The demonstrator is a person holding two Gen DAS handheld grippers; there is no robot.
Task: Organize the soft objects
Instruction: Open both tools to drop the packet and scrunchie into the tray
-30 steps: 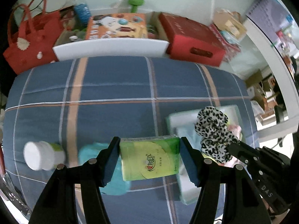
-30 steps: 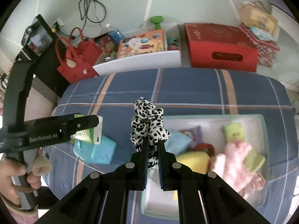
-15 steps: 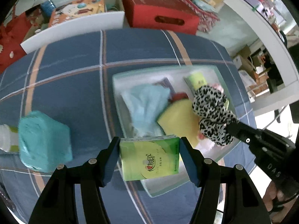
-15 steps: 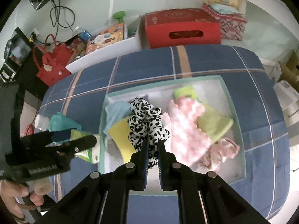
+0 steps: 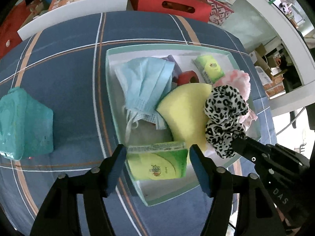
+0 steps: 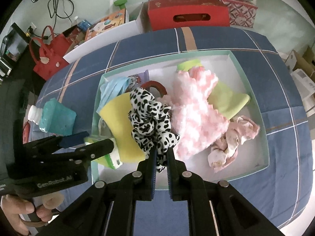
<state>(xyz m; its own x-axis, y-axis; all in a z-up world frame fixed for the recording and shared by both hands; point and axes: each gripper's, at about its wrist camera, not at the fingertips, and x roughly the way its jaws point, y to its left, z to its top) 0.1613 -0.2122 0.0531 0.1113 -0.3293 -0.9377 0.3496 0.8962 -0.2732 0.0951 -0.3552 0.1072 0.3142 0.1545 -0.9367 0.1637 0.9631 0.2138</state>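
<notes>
Two soft items were in transit above the tray [image 6: 254, 172], a shallow mint-rimmed box on the plaid-covered bench [image 5: 65, 82]. The left tongs [image 5: 157, 162] were closed on a green tissue pack [image 5: 157, 165], which hung over the near-left corner of the tray. The right tongs [image 6: 161, 158] were clamped on a black-and-white leopard-print scrunchie [image 6: 151, 116], held over the middle of the tray, above a yellow sponge [image 6: 120, 125].

Items already in the tray:
- a blue face mask [image 5: 145, 84];
- the yellow sponge;
- a second green tissue pack [image 5: 209, 68];
- a pink fluffy cloth [image 6: 196, 116];
- a lime-green cloth [image 6: 229, 101];
- a pale pink scrunchie [image 6: 230, 143];
- a red item [image 5: 187, 76], partly covered and not identifiable.

Items still outside the tray:
- a teal soft pack [image 5: 23, 123] on the bench, well left of the tray;
- a white-capped bottle [image 6: 34, 114] just beside it, probably not a soft object.

By this evidence, the task was largely complete. Releasing both held items into the tray and collecting the teal soft pack appeared to remain.
</notes>
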